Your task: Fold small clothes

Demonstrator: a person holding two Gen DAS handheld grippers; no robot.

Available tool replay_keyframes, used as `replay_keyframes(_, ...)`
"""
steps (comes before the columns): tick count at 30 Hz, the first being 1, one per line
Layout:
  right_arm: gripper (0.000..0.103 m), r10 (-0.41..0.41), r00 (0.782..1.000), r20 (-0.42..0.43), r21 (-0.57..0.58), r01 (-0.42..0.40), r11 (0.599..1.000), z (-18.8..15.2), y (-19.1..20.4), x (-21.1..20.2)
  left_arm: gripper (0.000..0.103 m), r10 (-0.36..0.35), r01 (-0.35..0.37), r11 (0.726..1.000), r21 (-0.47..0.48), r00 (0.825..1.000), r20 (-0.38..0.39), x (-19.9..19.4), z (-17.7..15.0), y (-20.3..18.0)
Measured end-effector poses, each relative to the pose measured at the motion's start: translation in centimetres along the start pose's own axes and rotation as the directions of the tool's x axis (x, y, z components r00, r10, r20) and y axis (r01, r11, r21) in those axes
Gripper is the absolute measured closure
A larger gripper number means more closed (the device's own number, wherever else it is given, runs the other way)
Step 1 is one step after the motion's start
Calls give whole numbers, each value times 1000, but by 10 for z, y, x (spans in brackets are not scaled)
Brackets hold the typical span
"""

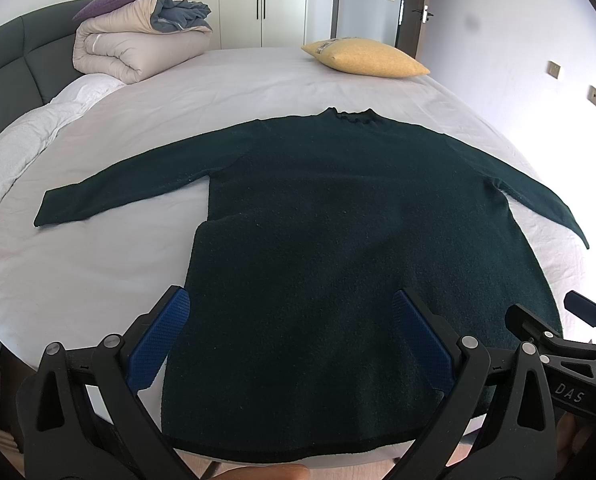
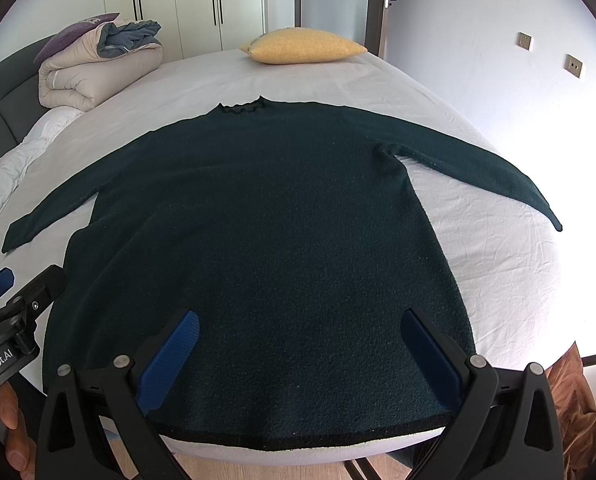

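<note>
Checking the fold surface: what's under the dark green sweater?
The dark green sweater lies flat on the white bed sheet, sleeves spread. The sheet shows all around it; whatever lies directly beneath the body is covered.

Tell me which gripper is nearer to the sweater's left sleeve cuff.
Left. The left gripper hovers over the hem of the sweater on the side of that cuff, jaws open. The right gripper hovers over the hem further right, also open.

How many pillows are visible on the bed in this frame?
2. A yellow pillow lies at the far end of the bed. A purple pillow sits atop the folded duvet by the headboard. More may be hidden behind the duvet.
</note>
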State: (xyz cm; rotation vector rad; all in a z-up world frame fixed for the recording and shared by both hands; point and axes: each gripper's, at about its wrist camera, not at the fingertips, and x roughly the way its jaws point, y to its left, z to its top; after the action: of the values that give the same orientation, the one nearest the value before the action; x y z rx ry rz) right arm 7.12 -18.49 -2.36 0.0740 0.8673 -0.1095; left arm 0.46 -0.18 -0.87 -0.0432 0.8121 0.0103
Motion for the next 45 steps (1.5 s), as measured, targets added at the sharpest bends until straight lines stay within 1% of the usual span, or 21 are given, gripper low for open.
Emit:
replay_keyframes(29, 0, -5, 1000, -12, -3, 5, 1000, -11, -4, 5, 0, -2, 2, 1000, -2, 1000, -8, 2, -4, -3)
replay_keyframes(35, 0, -7, 1000, -20, -3, 7, 1000, -13, -3, 6, 0, -6, 6, 1000, -4, 1000, -18, 8, -7, 0)
replay_keyframes(41, 0, -6, 999, -36, 1, 6, 1000, -14, -5, 8, 0, 8, -8, 1000, -5, 1000, -21, 11, -8, -2)
replay_keyframes(45, 0, -4, 999, -45, 9, 4, 1000, -12, -8, 11, 0, 30, -30, 999, 13, 999, -14, 15, -6, -8)
